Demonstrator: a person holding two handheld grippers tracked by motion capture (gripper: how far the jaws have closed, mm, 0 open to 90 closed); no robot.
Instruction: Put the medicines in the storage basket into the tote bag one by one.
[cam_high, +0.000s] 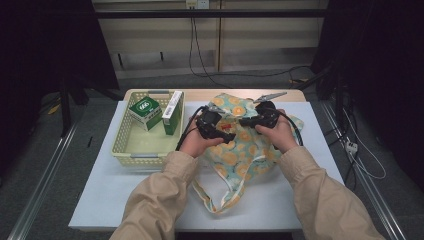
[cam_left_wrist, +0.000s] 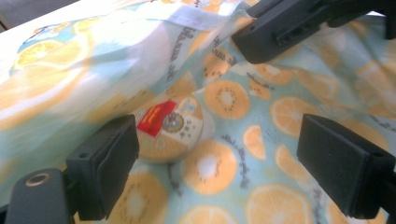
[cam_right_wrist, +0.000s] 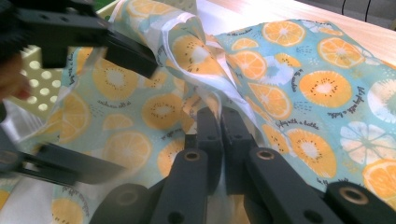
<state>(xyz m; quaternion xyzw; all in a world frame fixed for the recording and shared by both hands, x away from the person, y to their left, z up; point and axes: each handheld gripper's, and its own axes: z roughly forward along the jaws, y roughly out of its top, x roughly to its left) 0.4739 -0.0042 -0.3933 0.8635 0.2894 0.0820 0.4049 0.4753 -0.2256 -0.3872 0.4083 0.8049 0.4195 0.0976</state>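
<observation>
A cloth bag (cam_high: 240, 147) printed with orange slices lies on the white table (cam_high: 125, 185). My left gripper (cam_high: 226, 134) stands open at the bag's mouth, and nothing is between its jaws (cam_left_wrist: 224, 163). Past them a round flat tin with a red label (cam_left_wrist: 170, 128) lies on the fabric inside the bag (cam_left_wrist: 280, 107). My right gripper (cam_high: 243, 121) is shut on the bag's upper edge and holds that fold raised. In the right gripper view its jaws (cam_right_wrist: 220, 126) pinch the pale lining of the bag (cam_right_wrist: 299, 84), with the left gripper (cam_right_wrist: 135, 119) open across from them.
A pale yellow basket (cam_high: 122, 150) stands left of the bag and holds a green box (cam_high: 145, 112) and a tall white and green carton (cam_high: 172, 112). The bag's straps (cam_high: 220, 200) trail toward the table's near edge. Cables hang behind the table.
</observation>
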